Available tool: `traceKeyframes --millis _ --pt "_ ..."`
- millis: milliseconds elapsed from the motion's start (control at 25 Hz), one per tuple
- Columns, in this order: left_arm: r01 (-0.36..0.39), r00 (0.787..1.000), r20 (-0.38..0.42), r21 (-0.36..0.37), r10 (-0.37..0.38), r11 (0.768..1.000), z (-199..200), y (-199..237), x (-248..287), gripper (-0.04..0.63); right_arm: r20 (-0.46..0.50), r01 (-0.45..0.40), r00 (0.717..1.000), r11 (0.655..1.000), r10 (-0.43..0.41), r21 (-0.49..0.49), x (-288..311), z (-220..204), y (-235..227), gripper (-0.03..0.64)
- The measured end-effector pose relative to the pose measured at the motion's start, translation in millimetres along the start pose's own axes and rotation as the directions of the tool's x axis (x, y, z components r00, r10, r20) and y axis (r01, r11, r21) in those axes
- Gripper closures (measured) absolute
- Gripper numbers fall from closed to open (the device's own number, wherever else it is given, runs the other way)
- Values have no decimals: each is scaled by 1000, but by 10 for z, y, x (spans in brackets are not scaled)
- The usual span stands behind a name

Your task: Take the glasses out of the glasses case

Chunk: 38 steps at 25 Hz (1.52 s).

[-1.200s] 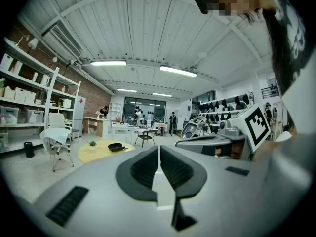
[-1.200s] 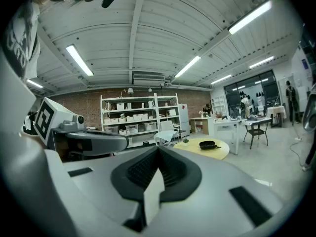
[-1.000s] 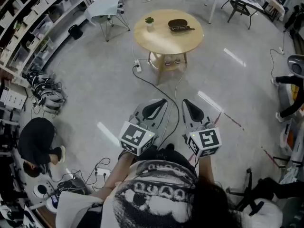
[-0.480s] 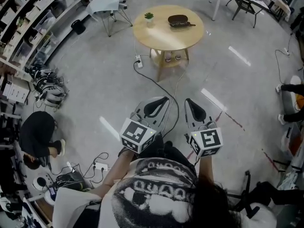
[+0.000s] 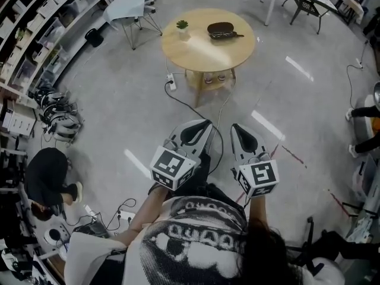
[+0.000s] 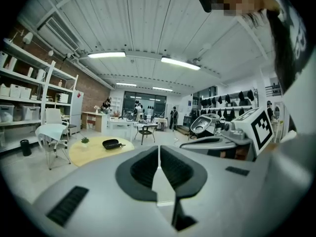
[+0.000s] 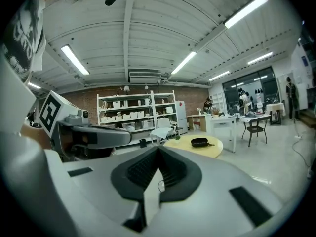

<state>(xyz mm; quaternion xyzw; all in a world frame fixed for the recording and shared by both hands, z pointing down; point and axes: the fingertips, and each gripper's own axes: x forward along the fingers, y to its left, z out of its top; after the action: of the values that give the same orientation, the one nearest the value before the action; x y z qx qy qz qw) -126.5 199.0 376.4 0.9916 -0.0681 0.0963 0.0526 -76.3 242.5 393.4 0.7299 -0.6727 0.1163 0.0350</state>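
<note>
Okay, both grippers are held out low in front of the person, side by side, pointing toward a round wooden surface point(image 5: 196, 52) across the floor point(image 5: 119, 111). The left hand-held gripper point(image 5: 203, 125) is clenched: its gripper view shows the dark pads meeting in a thin line with nothing between them. The right hand-held gripper point(image 5: 235, 127) is clenched too, pads together and empty. Neither is near the surface; both are well apart from it.

The glasses case point(image 5: 220, 28) is dark and lies on the far right part of the surface. A thin dark bit sticks out at its right edge; too small to tell what it is, or whether the case is open or closed. A small potted plant point(image 5: 183, 26) stands on the surface left of the case, apart from it. A black cable point(image 5: 191, 104) runs across the floor from under the surface toward the grippers. A white chair point(image 5: 129, 8) stands left of the surface. Another person point(image 5: 44, 177) sits low at the left edge of the head view.
</note>
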Motion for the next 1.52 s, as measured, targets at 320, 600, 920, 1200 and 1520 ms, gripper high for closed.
traceKeyframes --millis 320,600,920,1200,1520 --pt "39 999 2 8 -39 999 250 912 776 574 -16 54 998 999 -54 -10 966 300 -587 620" --pt "86 996 6 16 -86 996 500 1649 1363 575 -32 60 998 998 -60 -10 1817 567 -835 620" --pt "109 994 -11 4 -109 994 492 2253 1653 575 -76 89 993 996 -90 -16 2412 617 -961 620" --pt "124 992 12 -37 -124 992 519 2451 1712 574 -127 103 986 994 -106 -32 2615 577 -967 620" --pt "106 994 11 -70 -106 992 457 2607 1737 574 -173 74 982 996 -81 -48 2766 497 -970 620"
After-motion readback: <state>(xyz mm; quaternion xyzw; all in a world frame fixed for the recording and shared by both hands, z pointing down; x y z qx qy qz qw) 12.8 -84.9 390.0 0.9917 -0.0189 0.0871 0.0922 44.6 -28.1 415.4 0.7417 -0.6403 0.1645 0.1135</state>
